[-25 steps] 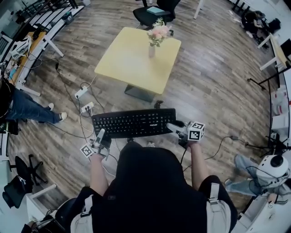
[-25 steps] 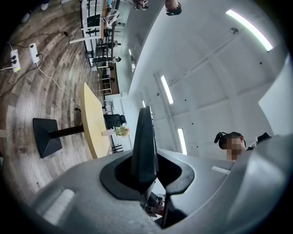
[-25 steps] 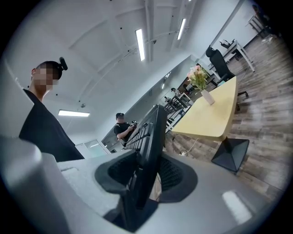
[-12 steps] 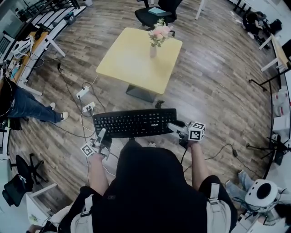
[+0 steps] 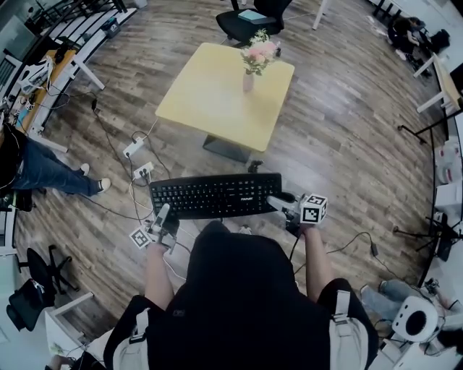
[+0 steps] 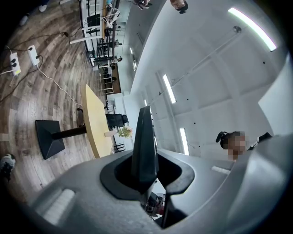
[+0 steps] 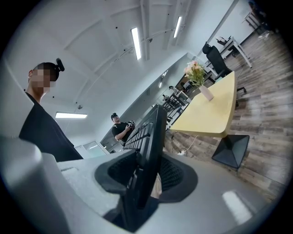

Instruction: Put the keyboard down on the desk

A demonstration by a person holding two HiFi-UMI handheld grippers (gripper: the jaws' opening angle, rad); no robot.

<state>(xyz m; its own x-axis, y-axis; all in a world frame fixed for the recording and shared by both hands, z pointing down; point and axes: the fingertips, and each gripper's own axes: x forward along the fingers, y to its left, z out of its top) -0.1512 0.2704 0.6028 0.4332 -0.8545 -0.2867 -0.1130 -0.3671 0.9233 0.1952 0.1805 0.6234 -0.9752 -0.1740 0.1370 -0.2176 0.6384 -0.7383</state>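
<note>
Photographer: Barely anything has shifted in the past second. The keyboard (image 5: 215, 195) holds its place between the two tools, the desk (image 5: 217, 101) has slid slightly right in the head view, and a person in white headgear (image 5: 411, 318) has dropped toward the bottom edge.

Editor: How is it held?

Photographer: By its ends, level, over the wooden floor (image 5: 340, 123) and short of the desk, touching neither. The left tool (image 5: 160, 214) has its jaws narrowed onto the left end, and the right tool (image 5: 275, 202) pinches the right end, jaws a little wider.

Editor: Anything nearby?

Photographer: A vase of flowers (image 5: 253, 61) stands near the desk's far right corner. Power strips (image 5: 132, 148) and cables lie on the floor to the left, beside a seated person (image 5: 43, 173). An office chair (image 5: 249, 18) sits beyond the desk.
</note>
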